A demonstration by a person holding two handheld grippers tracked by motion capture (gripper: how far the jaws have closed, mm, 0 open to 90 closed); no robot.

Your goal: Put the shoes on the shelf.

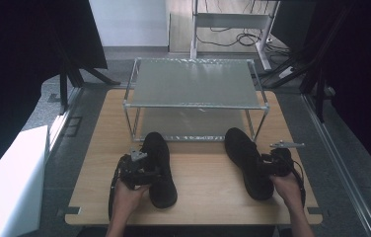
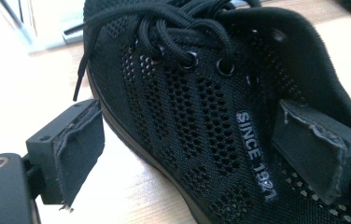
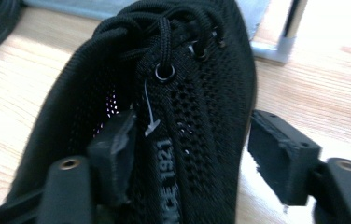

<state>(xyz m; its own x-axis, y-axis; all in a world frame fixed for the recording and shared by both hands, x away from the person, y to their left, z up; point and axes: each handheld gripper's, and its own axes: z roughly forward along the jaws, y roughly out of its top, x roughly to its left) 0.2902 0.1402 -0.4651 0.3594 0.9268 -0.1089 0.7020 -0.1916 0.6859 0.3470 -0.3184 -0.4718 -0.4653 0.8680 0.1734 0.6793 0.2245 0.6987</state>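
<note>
Left gripper [image 1: 146, 173] jaws spread astride the left shoe [image 1: 160, 168]; right gripper [image 1: 268, 165] jaws spread astride the right shoe [image 1: 246, 160], unpressed.

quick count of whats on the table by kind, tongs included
black mesh lace-up shoes: 2, left shoe and right shoe
two-tier metal rack: 1
handheld tongs: 2, left tongs and right tongs
total: 5
</note>
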